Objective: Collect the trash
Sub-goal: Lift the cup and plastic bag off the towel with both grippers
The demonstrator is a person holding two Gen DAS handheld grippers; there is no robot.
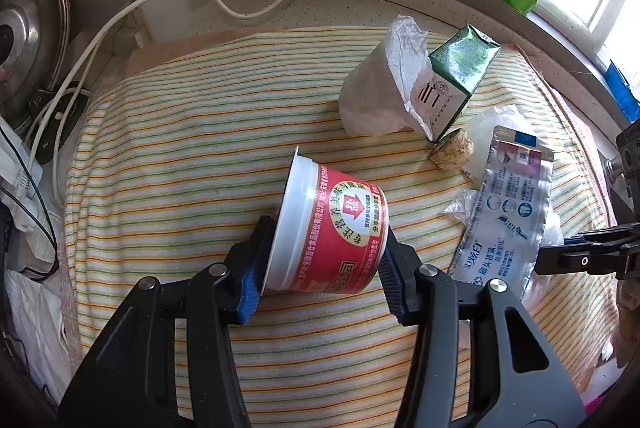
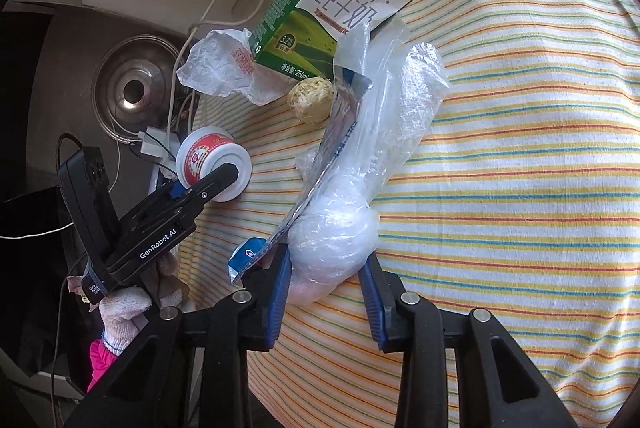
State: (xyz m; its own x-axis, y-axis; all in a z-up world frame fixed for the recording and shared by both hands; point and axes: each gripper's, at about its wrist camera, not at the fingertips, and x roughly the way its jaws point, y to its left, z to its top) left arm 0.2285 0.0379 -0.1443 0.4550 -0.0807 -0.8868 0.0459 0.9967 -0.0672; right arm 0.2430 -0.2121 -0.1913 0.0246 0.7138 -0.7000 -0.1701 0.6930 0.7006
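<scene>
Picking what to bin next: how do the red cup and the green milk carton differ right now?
The red cup is round, lies on its side and is clamped in the left claw; the green milk carton is boxy, tilted against the white paper bag and held by nothing. The cup is red and white, the carton green and white. Both sit over the striped cloth.

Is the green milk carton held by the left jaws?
No, the left gripper holds the red cup; the milk carton lies on the cloth.

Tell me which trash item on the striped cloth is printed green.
The milk carton, green and white, leaning on the crumpled white paper bag. The salt tub is red and white, the plastic bag clear.
</scene>
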